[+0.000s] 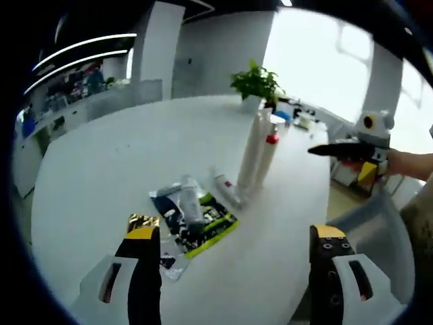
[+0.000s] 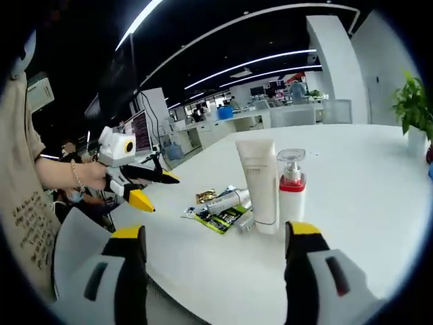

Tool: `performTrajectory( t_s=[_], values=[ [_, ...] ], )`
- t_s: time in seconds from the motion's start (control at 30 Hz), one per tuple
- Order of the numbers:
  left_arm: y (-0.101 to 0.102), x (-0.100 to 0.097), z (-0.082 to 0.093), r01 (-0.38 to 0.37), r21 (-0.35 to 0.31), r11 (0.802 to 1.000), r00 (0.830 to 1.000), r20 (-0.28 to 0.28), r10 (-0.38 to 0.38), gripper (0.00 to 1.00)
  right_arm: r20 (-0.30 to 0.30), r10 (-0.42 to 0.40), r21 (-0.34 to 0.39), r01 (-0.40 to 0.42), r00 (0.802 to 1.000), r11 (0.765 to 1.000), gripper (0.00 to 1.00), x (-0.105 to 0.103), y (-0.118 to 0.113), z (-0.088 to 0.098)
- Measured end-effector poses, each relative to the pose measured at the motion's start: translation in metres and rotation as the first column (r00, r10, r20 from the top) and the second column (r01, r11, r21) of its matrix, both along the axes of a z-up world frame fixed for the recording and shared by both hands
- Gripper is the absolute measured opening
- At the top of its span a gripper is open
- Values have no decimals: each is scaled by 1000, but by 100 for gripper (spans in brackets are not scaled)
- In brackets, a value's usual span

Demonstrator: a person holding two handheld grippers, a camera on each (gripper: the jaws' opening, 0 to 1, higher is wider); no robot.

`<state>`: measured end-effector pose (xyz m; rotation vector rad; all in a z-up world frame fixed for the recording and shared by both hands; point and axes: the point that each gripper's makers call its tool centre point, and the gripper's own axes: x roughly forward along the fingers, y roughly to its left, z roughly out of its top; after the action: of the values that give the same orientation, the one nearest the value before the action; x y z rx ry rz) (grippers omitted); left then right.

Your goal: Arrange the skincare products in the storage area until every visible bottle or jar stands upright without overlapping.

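On the white round table [image 1: 101, 176] a tall white tube [image 1: 252, 149] and a pump bottle with a red collar [image 1: 269, 150] stand upright side by side. In front of them lie a grey tube [image 1: 190, 203], a small white tube [image 1: 227, 189], green and black sachets [image 1: 206, 227] and a gold packet [image 1: 143, 221]. My left gripper [image 1: 235, 231] hovers open above the near sachets, holding nothing. In the right gripper view the white tube [image 2: 259, 186], pump bottle [image 2: 292, 193], lying tube [image 2: 226, 201] and sachets [image 2: 220, 218] sit beyond my open, empty right gripper [image 2: 216, 230].
A potted plant [image 1: 257, 81] stands at the table's far side, with small items beside it. A grey chair [image 2: 74, 237] is at the table edge. The right gripper [image 1: 352, 150] shows at the right, and the left gripper [image 2: 139, 179], held by a hand, at the left.
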<state>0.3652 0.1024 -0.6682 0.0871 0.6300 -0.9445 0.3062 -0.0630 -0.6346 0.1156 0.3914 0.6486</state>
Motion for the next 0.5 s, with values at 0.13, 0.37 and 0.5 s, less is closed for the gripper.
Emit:
performTrajectory(
  t_s=[0.13,0.37,0.5],
  values=[
    [21,-14,-1,-57,2,998,998,-12,57,91,-3,18,0,-18,1000,1000,85,-6,6,1],
    [50,-34,-2,-147,-3,989,989,-32,147,92,1,28,4,-28,1000,1000,86,-11,11,2],
    [63,-46,-2,-177,2,984,984,-28,177,93,3,40,11,-40,999,999,86,-12,18,4]
  ],
)
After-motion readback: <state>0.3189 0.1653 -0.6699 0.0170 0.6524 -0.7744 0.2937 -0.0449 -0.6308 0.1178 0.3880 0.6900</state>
